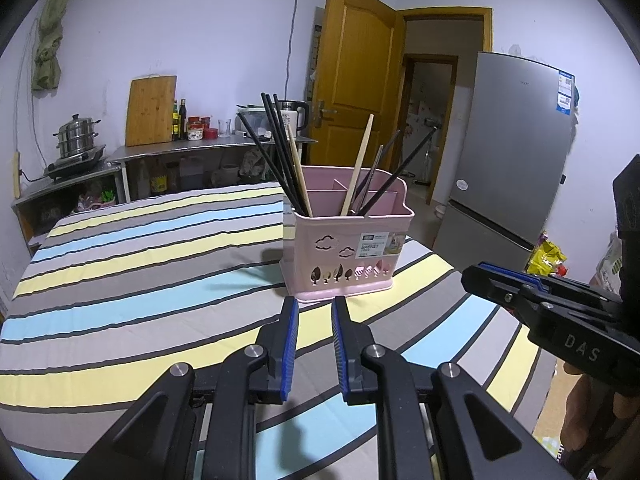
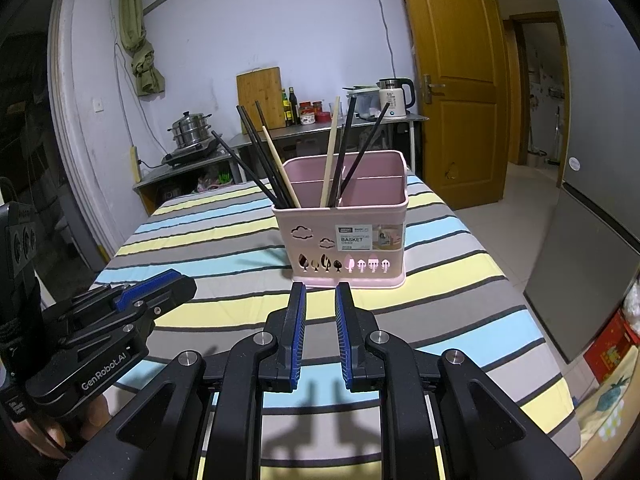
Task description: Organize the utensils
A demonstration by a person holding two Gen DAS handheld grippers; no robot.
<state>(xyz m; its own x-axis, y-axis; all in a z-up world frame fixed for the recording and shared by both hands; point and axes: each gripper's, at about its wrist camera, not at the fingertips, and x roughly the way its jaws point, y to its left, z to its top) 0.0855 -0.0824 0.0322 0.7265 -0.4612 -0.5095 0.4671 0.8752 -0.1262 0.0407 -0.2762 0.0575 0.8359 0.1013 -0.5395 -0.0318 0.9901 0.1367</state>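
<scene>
1. On the left of the striped cloth-covered tabletop [image 2: 180,216], the left gripper [image 1: 314,312] hovers low with its blue-padded fingers [image 1: 289,344] parted and nothing between them; from the right wrist view it shows side-on near the table's near-left edge.

2. In the middle stands the pink plastic utensil basket with cloud and tree cut-outs [image 2: 348,240], upright, just ahead of both grippers and touching neither.

3. In the basket's front-left compartment lean several black chopsticks [image 2: 256,152] and one pale wooden chopstick [image 2: 280,168], all tilted leftward.

4. In the front-right compartment stand another pale wooden chopstick [image 2: 331,148] and a few dark ones [image 2: 360,148], tilted rightward; the rear section looks empty, though its floor is hidden.

5. To the right, the right gripper [image 2: 321,304] points at the basket's base, its fingers [image 2: 344,320] likewise spread and empty.

6. Judging by this, every utensil in view is already in the basket and none lies on the cloth, so the work seems either at its end or about to sort the mixed colours. If sorting follows, the next move calls for raising one gripper to a chopstick's upper shaft, pinching that thin stick alone and lifting it straight out without tipping the light basket.
</scene>
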